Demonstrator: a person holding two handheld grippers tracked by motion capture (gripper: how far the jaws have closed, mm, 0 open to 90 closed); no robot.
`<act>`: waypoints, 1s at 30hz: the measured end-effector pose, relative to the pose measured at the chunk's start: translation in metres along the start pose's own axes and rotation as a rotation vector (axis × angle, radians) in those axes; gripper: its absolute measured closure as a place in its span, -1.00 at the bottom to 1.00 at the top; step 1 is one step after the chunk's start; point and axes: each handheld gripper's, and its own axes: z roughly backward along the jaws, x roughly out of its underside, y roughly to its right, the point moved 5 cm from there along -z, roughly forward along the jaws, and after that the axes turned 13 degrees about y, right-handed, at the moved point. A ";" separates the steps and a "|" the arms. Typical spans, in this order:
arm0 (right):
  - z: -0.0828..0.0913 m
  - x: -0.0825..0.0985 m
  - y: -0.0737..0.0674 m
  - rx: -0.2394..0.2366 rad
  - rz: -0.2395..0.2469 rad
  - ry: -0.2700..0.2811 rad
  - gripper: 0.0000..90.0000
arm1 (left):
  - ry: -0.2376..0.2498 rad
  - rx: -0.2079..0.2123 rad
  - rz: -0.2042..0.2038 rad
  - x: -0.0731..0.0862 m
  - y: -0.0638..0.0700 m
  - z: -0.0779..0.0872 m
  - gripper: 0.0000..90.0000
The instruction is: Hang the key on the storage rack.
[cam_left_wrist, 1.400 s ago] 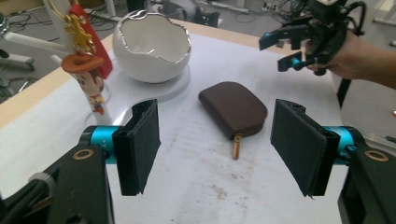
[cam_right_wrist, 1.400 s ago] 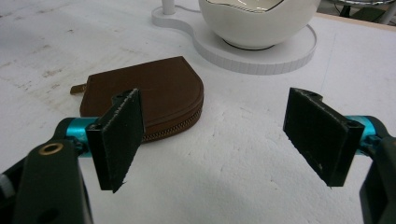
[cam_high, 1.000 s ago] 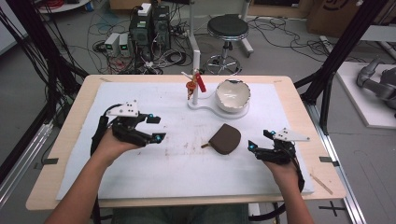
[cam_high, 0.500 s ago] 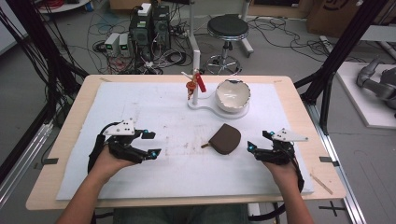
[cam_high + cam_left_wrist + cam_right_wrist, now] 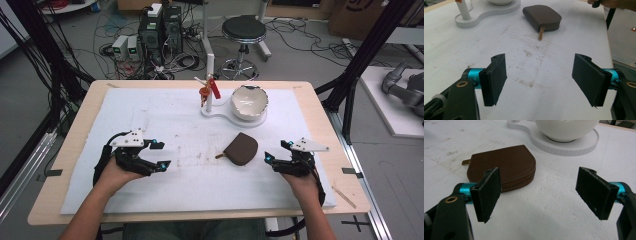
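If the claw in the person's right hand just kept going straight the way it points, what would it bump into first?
Probably the brown zip pouch, lying just ahead of the open right claw, slightly toward its left jaw; depth is hard to judge.

We see even, bright overhead light; soft shadows under hands on desk (image 5: 320,107); high view slightly soft; gripper views sharp, jaws near-blurred.
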 end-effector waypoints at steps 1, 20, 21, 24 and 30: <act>0.000 0.000 0.000 -0.001 -0.001 -0.003 -0.54 | 0.002 -0.004 0.002 0.000 0.000 0.001 -0.38; -0.005 0.000 -0.002 0.000 0.001 -0.014 -0.54 | 0.029 -0.040 -0.002 0.000 -0.008 0.014 -0.42; -0.005 0.000 -0.002 0.001 0.002 -0.015 -0.54 | 0.030 -0.044 -0.001 0.000 -0.009 0.014 -0.42; -0.005 0.001 -0.001 0.002 0.003 -0.015 -0.54 | 0.030 -0.056 -0.001 0.000 -0.011 0.015 -0.45; -0.005 0.004 0.001 -0.005 -0.003 -0.020 -0.54 | 0.018 -0.072 -0.003 0.000 -0.012 0.016 -0.48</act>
